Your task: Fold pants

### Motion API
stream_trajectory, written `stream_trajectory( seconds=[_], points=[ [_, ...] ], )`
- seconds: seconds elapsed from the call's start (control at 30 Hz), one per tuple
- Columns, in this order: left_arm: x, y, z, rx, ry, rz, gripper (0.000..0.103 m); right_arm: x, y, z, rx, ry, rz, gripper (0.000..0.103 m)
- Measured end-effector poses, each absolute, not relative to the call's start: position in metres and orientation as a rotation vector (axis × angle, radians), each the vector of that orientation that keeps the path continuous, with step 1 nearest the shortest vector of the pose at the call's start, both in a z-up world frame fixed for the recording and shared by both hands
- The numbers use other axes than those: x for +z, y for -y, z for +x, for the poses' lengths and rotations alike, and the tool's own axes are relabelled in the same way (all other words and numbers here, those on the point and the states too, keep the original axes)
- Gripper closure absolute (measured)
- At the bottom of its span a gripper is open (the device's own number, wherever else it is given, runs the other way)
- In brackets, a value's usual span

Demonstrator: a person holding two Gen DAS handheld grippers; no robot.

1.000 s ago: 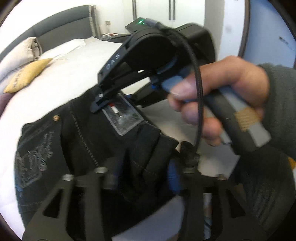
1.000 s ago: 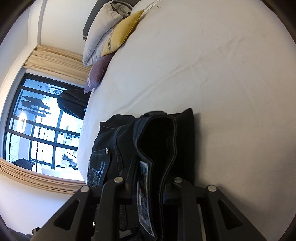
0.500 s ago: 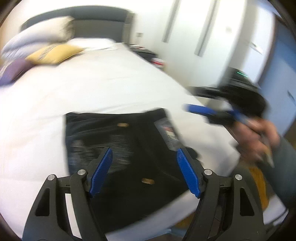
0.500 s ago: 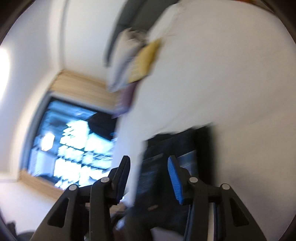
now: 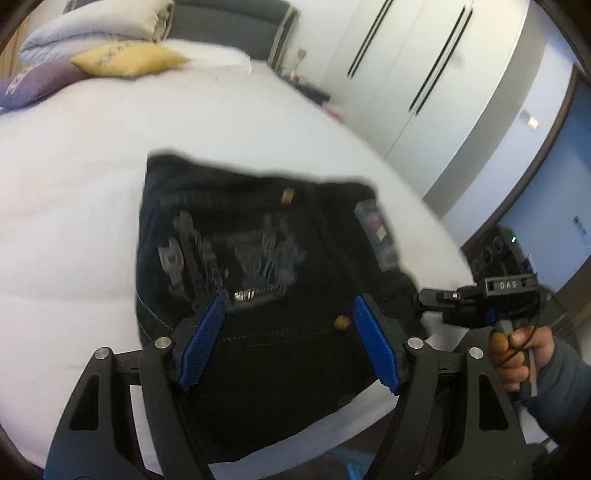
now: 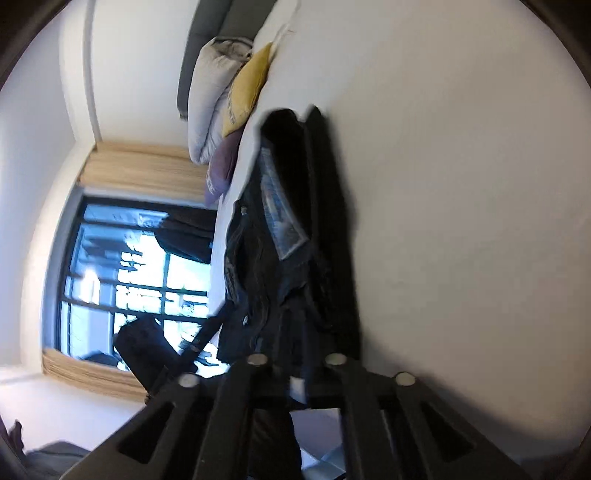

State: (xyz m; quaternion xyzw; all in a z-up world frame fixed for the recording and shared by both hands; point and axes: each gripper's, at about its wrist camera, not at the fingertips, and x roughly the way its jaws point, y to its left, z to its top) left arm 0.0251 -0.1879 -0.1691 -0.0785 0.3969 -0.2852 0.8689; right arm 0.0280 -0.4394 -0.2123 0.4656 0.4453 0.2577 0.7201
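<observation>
Black pants (image 5: 258,266), folded into a compact stack with a printed back pocket and a waistband label up, lie near the edge of the white bed (image 5: 74,184). My left gripper (image 5: 286,339) is open and empty, hovering just above the stack's near part. My right gripper (image 5: 428,295) shows at the right in the left wrist view, its tips at the stack's right edge. In the right wrist view my right gripper (image 6: 295,354) is shut on the pants (image 6: 291,206), with black cloth bunched between the jaws.
Pillows (image 5: 122,59) and a folded duvet (image 5: 103,26) sit at the bed's head. White wardrobe doors (image 5: 424,74) stand to the right. A window (image 6: 129,266) with curtains lies past the bed's far side. The bed edge runs just under the stack.
Both grippers let go of the pants and drew back half a second ago. Now the left hovers open over the stack, and the right has come back and shut on its edge.
</observation>
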Motion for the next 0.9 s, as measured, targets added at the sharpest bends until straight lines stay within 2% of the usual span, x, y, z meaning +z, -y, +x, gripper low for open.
stream_trajectory(
  seconds=[0.03,0.07,0.1,0.2,0.3,0.4,0.43,0.5,0.53,0.6,0.63,0.67,0.7,0.77,0.9],
  points=[
    [-0.156,0.188,0.021,-0.596,-0.802,-0.168,0.032,-0.202,0.441,0.031,0.576,-0.971,1.025,0.073],
    [-0.149,0.186,0.024,-0.595,-0.788,-0.167,0.032,-0.186,0.442,0.038,0.583,-0.937,1.010,0.056],
    [-0.144,0.185,0.030,-0.597,-0.777,-0.166,0.032,-0.175,0.441,0.045,0.596,-0.910,1.005,0.052],
    [-0.140,0.185,0.051,-0.578,-0.779,-0.146,0.032,-0.146,0.420,0.088,0.685,-0.858,0.997,0.047],
    [-0.157,0.190,0.074,-0.555,-0.844,-0.154,0.032,-0.132,0.382,0.143,0.747,-0.905,0.936,0.047],
    [-0.180,0.191,0.065,-0.560,-0.884,-0.169,0.032,-0.143,0.350,0.182,0.768,-1.002,0.870,0.042],
    [-0.185,0.193,0.057,-0.560,-0.877,-0.162,0.032,-0.163,0.348,0.195,0.720,-1.071,0.854,0.042],
    [-0.191,0.198,0.043,-0.568,-0.858,-0.137,0.032,-0.197,0.363,0.205,0.640,-1.142,0.884,0.078],
    [-0.192,0.200,0.037,-0.564,-0.849,-0.112,0.032,-0.206,0.373,0.207,0.608,-1.154,0.911,0.103],
    [-0.193,0.203,0.029,-0.569,-0.831,-0.081,0.032,-0.211,0.398,0.203,0.531,-1.125,0.956,0.101],
    [-0.196,0.204,0.028,-0.568,-0.825,-0.070,0.032,-0.206,0.409,0.198,0.501,-1.109,0.960,0.098],
    [-0.197,0.204,0.028,-0.569,-0.818,-0.069,0.032,-0.200,0.412,0.197,0.487,-1.105,0.951,0.084],
    [-0.199,0.204,0.028,-0.568,-0.812,-0.074,0.032,-0.191,0.410,0.198,0.505,-1.100,0.942,0.056],
    [-0.200,0.203,0.026,-0.568,-0.805,-0.080,0.032,-0.167,0.387,0.208,0.585,-1.087,0.898,0.030],
    [-0.198,0.202,0.016,-0.575,-0.785,-0.041,0.032,-0.137,0.309,0.230,0.831,-1.114,0.797,0.030]
  ],
)
